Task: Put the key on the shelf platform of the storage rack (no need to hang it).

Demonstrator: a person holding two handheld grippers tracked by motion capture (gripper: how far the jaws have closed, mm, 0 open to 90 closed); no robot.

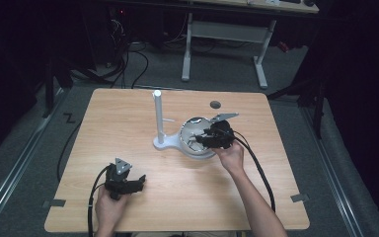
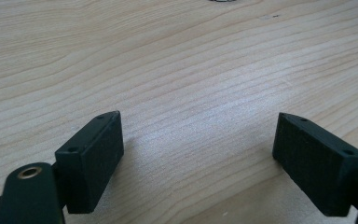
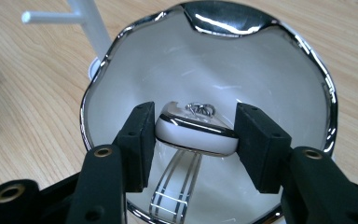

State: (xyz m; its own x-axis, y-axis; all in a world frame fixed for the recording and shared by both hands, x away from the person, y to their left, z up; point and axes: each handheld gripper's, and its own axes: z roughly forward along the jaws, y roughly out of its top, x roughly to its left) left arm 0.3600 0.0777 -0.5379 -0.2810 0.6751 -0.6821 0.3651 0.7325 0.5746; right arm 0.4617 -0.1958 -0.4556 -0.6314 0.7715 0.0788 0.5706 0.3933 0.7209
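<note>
While left gripper (image 2: pixel 198 154) gapes empty, right gripper (image 3: pixel 193 140) clamps watch (image 3: pixel 196 133).

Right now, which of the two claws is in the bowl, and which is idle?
The right claw is inside the white silver-rimmed bowl, jaws flanking a small white piece. The left claw hangs open over bare table.
</note>
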